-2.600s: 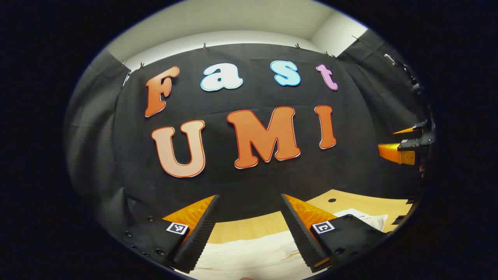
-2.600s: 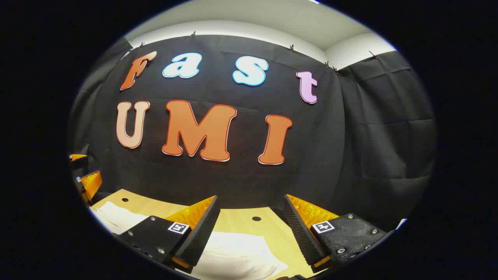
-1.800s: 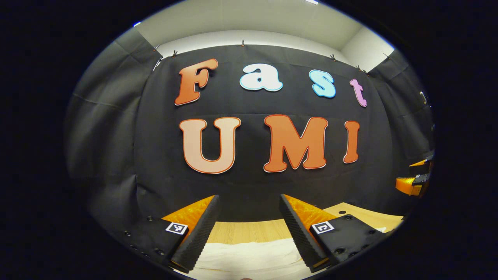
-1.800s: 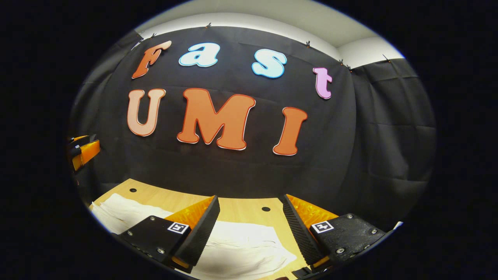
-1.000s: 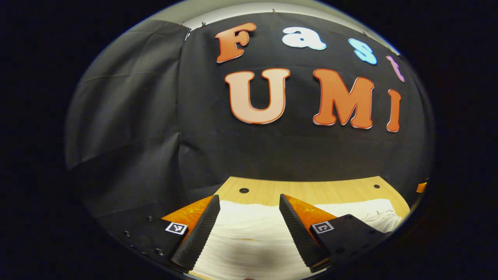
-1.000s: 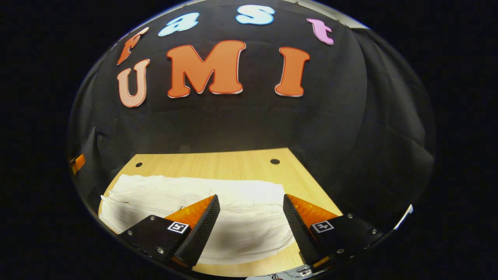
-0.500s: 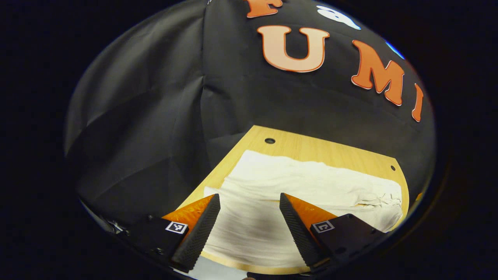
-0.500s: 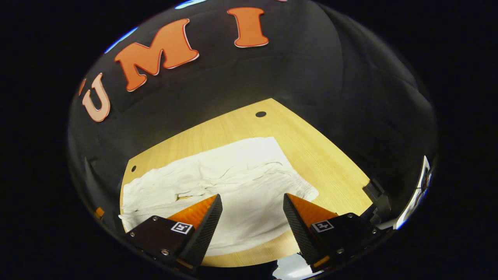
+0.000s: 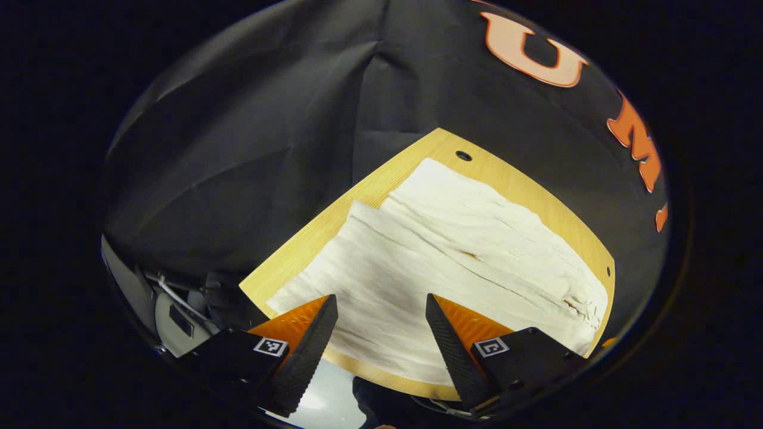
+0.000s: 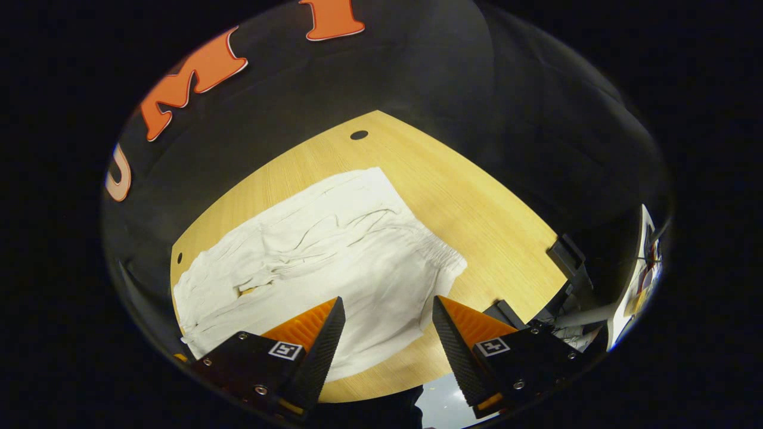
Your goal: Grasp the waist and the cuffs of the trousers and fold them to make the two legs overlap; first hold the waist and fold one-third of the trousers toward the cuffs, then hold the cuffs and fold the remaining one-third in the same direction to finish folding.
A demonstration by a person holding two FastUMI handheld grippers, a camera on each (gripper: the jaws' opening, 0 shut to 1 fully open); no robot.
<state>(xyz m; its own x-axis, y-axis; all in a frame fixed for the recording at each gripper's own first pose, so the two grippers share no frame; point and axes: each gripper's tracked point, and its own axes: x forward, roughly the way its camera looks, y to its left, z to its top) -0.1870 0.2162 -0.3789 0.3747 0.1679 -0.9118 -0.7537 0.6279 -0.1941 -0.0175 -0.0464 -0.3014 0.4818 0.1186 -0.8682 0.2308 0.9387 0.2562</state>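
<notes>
the white trousers [image 9: 453,262] lie spread flat on the wooden worktop [image 10: 477,202], covering most of it. in the left gripper view the two legs run side by side with a dark seam line between them, and the cuffs [image 9: 363,220] sit toward the far-left corner of the board. in the right gripper view the gathered waist [image 10: 444,256] faces the open stretch of bare wood, its elastic edge puckered.

the left gripper [image 9: 378,345] hangs above the near edge of the cloth on the leg side, its fingers spread apart with nothing between them. the right gripper [image 10: 387,348] hangs above the near edge close to the waist, its fingers likewise apart and empty. neither touches the fabric.

judging by how the legs lie, no fold is made yet; the first step, bringing one leg over the other, is about to start.

the cloth looks thin, soft and light, with shallow wrinkles along the legs, so it should lift easily but sag and drape between two holds. it will not keep a shape, and a single layer may slip out of a shallow pinch. the sensible holds are the near corner of the waist, where the gathered band gives a thicker bite, and the near cuff hem, also doubled. taking both ends together and keeping the edge taut should stop the middle from dragging or bunching as the near leg goes over the far one.
</notes>
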